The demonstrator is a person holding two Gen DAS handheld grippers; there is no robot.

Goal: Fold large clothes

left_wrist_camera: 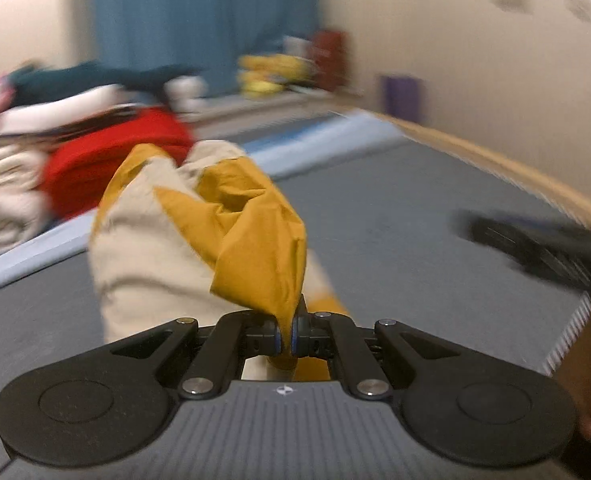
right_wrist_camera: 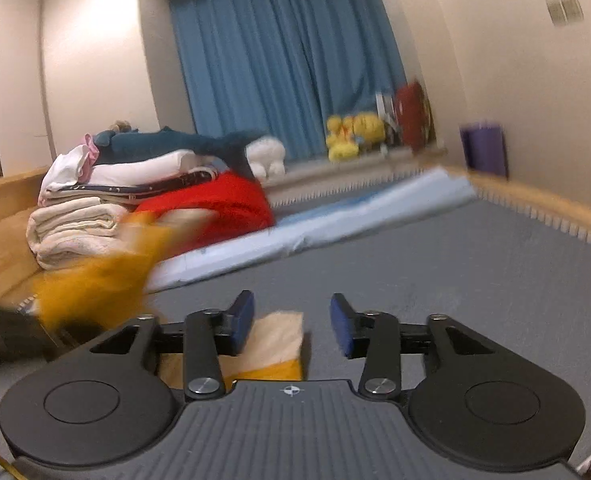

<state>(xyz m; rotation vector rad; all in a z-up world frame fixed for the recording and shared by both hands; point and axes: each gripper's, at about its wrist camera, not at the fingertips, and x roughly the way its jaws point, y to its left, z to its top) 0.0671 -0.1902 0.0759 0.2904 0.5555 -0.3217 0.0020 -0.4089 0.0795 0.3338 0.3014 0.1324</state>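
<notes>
A mustard-yellow and cream garment (left_wrist_camera: 199, 232) hangs bunched in front of my left gripper (left_wrist_camera: 286, 334), whose blue pads are shut on a yellow fold of it above the grey mat (left_wrist_camera: 395, 208). In the right wrist view my right gripper (right_wrist_camera: 291, 322) stands open with nothing pinched; a flat cream and yellow corner of the garment (right_wrist_camera: 275, 344) lies on the mat (right_wrist_camera: 415, 264) just below its left finger. A blurred yellow mass of the garment (right_wrist_camera: 95, 280) shows at the left. The right gripper (left_wrist_camera: 535, 248) appears as a dark blur at the right of the left wrist view.
A pile of folded linens (right_wrist_camera: 79, 216) with a red cloth (right_wrist_camera: 223, 208) and a dark teal item (right_wrist_camera: 167, 142) sits at the back left. A pale blue pad (right_wrist_camera: 335, 216) lies across the mat. Blue curtains (right_wrist_camera: 287, 60), yellow plush toys (right_wrist_camera: 351, 132) and a purple bin (right_wrist_camera: 483, 148) line the far wall.
</notes>
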